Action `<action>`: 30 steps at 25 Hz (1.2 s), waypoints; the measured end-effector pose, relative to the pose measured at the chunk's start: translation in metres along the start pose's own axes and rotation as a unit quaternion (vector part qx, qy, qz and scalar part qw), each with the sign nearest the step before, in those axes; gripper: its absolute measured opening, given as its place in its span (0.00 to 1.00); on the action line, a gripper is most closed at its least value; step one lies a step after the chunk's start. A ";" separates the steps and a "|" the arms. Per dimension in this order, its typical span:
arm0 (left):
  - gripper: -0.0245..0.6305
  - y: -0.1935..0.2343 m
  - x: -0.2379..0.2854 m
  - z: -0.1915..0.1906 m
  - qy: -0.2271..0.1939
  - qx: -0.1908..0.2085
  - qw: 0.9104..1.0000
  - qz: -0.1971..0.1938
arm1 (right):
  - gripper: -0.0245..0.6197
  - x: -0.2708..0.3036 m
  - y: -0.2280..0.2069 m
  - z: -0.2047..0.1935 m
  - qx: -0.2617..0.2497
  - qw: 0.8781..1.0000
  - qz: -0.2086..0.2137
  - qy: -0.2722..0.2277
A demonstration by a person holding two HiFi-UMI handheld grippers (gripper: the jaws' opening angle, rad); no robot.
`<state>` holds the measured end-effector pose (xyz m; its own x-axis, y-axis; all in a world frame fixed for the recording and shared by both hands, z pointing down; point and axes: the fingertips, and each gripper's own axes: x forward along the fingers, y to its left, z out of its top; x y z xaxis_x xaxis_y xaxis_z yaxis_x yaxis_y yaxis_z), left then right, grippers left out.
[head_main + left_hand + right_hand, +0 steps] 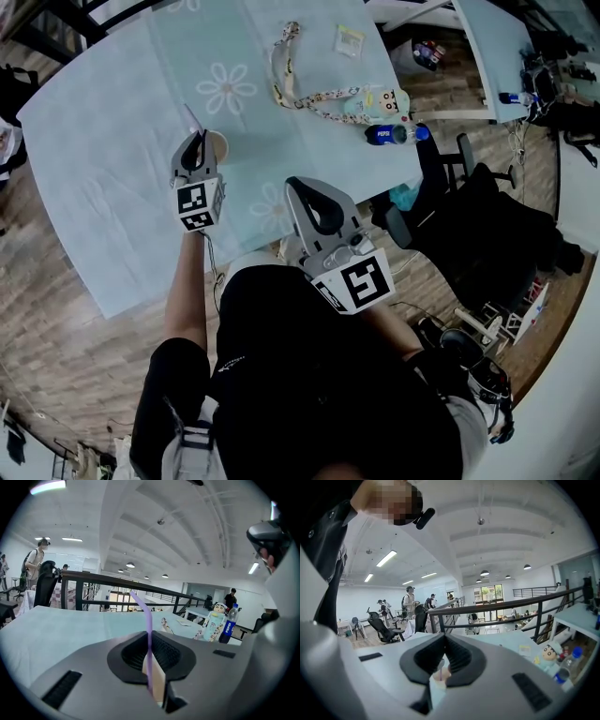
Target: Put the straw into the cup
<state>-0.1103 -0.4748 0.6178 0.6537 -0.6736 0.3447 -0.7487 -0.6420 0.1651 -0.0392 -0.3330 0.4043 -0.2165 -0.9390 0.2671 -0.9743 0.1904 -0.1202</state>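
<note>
**A:** Nearest the body, the right gripper hangs with its jaws together on nothing. Is there any job for it?

**B:** No, I'd hold it back there. Out over the table, the left gripper does the work. Its jaws are pinched on the purple straw, which stands upright with the bent tip on top.

**A:** And the cup?

**B:** It stands on the table just beyond those jaws. I can't tell whether the straw's lower end is past the rim.

**A:** So how to finish well?

**B:** I'd keep the straw upright and centred over the mouth. Sink it slowly so the light cup isn't tipped, and part the jaws only once it leans on the rim. The bottle, farther off, looks well clear.
</note>
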 end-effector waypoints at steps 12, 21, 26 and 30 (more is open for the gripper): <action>0.19 0.006 0.007 -0.007 0.011 -0.006 1.000 0.007 | 0.05 -0.006 -0.004 -0.002 0.003 1.000 -0.005 -0.002; 0.36 0.007 -0.007 -0.018 0.029 -0.010 0.999 0.027 | 0.05 -0.016 -0.006 0.001 0.001 1.000 0.003 -0.015; 0.37 0.004 -0.032 -0.009 0.016 -0.010 0.999 0.051 | 0.05 -0.027 -0.006 0.006 -0.001 0.999 0.018 -0.032; 0.15 -0.019 -0.066 0.015 -0.019 0.004 0.998 0.067 | 0.05 -0.045 -0.005 0.010 -0.003 0.998 0.034 -0.045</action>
<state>-0.1374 -0.4240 0.5777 0.5524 -0.7663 0.3280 -0.8283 -0.5489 0.1125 -0.0244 -0.2944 0.3837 -0.2764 -0.9456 0.1715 -0.9579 0.2565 -0.1291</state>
